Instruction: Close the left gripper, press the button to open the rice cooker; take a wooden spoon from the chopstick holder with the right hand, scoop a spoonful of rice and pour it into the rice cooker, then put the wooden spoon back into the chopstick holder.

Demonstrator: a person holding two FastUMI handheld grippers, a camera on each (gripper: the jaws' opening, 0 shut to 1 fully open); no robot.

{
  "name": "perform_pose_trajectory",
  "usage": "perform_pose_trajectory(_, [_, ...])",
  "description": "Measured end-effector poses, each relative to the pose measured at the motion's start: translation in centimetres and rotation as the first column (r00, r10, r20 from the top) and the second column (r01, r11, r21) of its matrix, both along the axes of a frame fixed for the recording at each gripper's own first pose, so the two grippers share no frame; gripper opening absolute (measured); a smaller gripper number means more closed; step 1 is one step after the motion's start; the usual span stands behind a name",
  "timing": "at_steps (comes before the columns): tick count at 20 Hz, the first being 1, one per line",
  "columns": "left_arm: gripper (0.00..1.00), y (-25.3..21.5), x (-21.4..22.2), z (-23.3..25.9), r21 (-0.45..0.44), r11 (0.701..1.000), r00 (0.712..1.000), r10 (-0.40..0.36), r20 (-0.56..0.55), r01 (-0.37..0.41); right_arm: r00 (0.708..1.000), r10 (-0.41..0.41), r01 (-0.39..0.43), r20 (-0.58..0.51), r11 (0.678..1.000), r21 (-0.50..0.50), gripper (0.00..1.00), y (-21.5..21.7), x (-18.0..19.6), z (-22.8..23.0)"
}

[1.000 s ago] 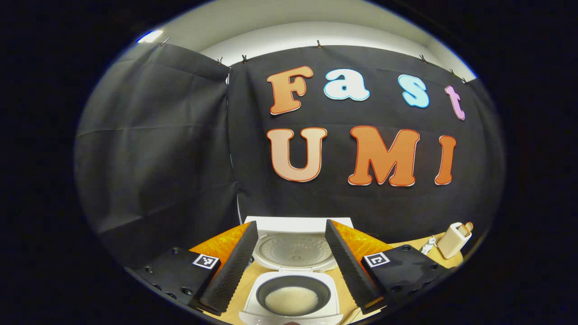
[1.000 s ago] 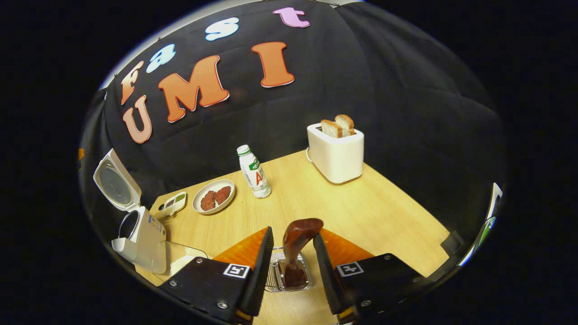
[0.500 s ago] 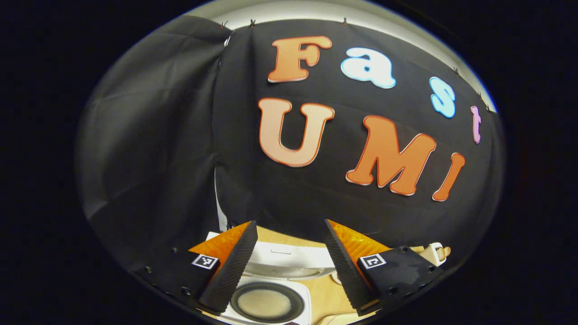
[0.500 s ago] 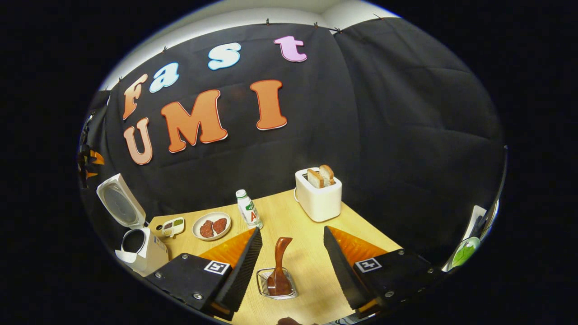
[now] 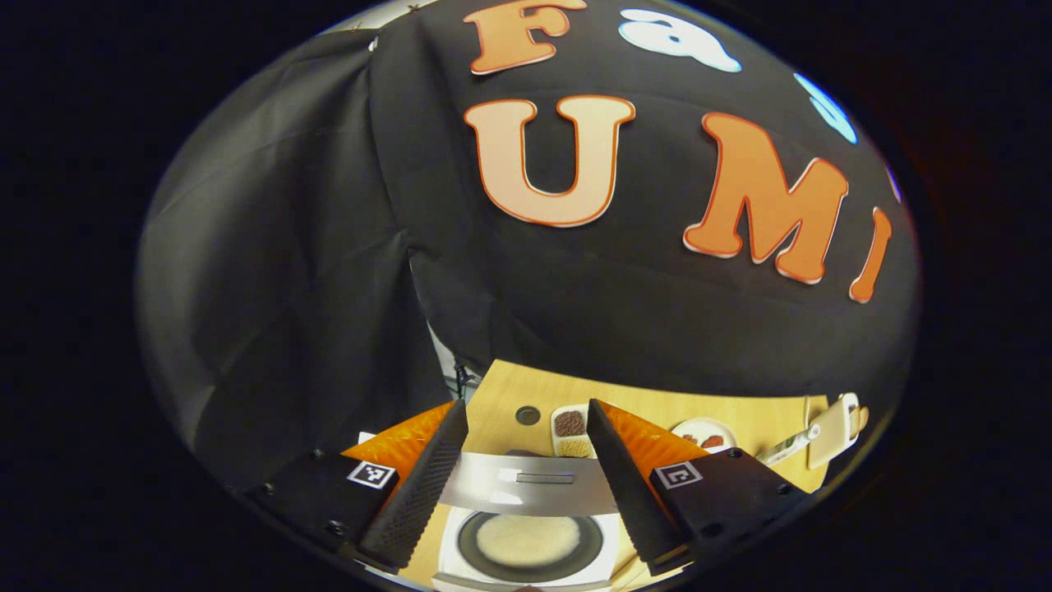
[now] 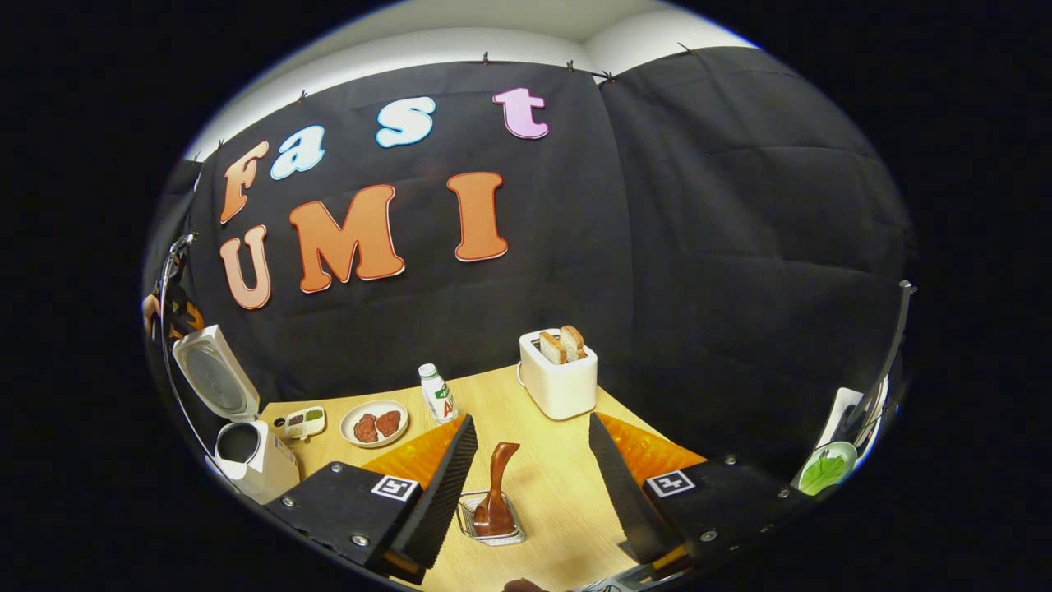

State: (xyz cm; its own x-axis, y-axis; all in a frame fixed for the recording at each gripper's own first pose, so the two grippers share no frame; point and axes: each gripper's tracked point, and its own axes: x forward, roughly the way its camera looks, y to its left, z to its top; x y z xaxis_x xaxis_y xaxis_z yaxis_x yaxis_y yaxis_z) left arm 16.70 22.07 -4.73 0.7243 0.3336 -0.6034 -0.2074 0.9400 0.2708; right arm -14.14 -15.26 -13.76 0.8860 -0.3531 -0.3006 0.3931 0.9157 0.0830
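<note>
Illumination is even and moderately bright in both views, apparently from overhead. The tabletop (image 6: 567, 493) is well lit, with only soft, short shadows beside the toaster (image 6: 559, 382). A pale glare band lies across the rice cooker (image 5: 526, 493) lid in the left gripper view. Fisheye distortion is strong: the cloth wall (image 6: 699, 263) bows, and detail compresses and dims toward the edges. Central focus is sharp; no motion blur noted.

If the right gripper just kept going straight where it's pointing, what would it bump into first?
Probably the wooden spoon standing in the chopstick holder, which sit between the open right gripper's fingers just ahead. Depth is hard to judge here.
</note>
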Motion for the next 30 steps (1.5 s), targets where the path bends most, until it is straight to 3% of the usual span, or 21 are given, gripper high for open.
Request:
perform_pose_trajectory(2, [0.99, -1.9, -1.9, -2.4, -0.086, 0.996, 0.993, -0.042, -0.111, 0.033, 1.0, 0.01, -0.01, 0.02, 1.0, 0.007, 0.86, 0.7, 0.7, 0.2])
perform_pose_trajectory(4, [0.99, -2.1, -4.9, -5.1, -0.16, 0.987, 0.973, -0.044, -0.226, 0.007, 0.999, 0.039, -0.039, 0.03, 0.999, 0.009, 0.86, 2.0, 1.5, 0.3])
perform_pose_trajectory(6, [0.99, -1.6, -7.7, -6.8, -0.155, 0.988, 0.955, -0.029, -0.295, -0.018, 0.997, 0.079, -0.079, 0.026, 0.997, 0.009, 0.86, 3.3, 2.5, 0.2])
perform_pose_trajectory(8, [0.96, -2.1, -10.1, -7.8, -0.129, 0.992, 0.946, -0.057, -0.32, 0.017, 0.993, 0.118, -0.119, 0.023, 0.993, 0.005, 0.86, 4.3, 3.3, -0.3])
perform_pose_trajectory(12, [0.96, -2.9, -15.9, -12.4, -0.112, 0.993, 0.899, -0.07, -0.433, 0.024, 0.98, 0.198, -0.199, 0.021, 0.98, 0.009, 0.86, 7.4, 5.3, -0.5])
perform_pose_trajectory(18, [0.97, -2.3, -20.6, -18.9, -0.169, 0.978, 0.862, 0.023, -0.507, -0.125, 0.954, 0.301, -0.301, -0.017, 0.954, -0.011, 0.86, 11.0, 6.8, -1.8])
perform_pose_trajectory(19, [0.97, -2.2, -19.6, -18.5, -0.164, 0.982, 0.892, 0.01, -0.452, -0.094, 0.951, 0.309, -0.309, -0.024, 0.951, -0.01, 0.86, 11.5, 7.0, -2.0])
perform_pose_trajectory(20, [0.98, -2.3, -20.4, -19.0, -0.158, 0.982, 0.874, 0.016, -0.486, -0.106, 0.947, 0.321, -0.322, -0.027, 0.947, -0.005, 0.86, 12.1, 7.1, -2.1])
perform_pose_trajectory(21, [0.99, -2.5, -19.7, -18.7, -0.156, 0.984, 0.895, 0.008, -0.447, -0.086, 0.944, 0.329, -0.33, -0.029, 0.944, -0.002, 0.86, 12.5, 7.2, -2.2])
perform_pose_trajectory(22, [1.0, -2.7, -20.1, -18.9, -0.157, 0.983, 0.89, 0.015, -0.456, -0.097, 0.94, 0.341, -0.341, -0.028, 0.94, 0.0, 0.86, 13.0, 7.3, -2.1])
perform_pose_trajectory(24, [1.0, -2.6, -20.0, -18.8, -0.155, 0.985, 0.912, 0.003, -0.411, -0.074, 0.933, 0.359, -0.359, -0.015, 0.933, -0.013, 0.86, 13.8, 7.7, -1.5])
perform_pose_trajectory(27, [1.0, -2.0, -18.8, -17.6, -0.086, 0.996, 0.967, -0.012, -0.256, -0.011, 0.913, 0.406, -0.405, 0.035, 0.913, -0.048, 0.86, 15.6, 8.2, 0.0])
perform_pose_trajectory(30, [0.98, -3.4, -17.4, -13.3, -0.056, 0.997, 0.996, -0.061, -0.064, 0.057, 0.898, 0.429, -0.417, 0.096, 0.901, -0.12, 0.86, 16.7, 8.8, 2.3])
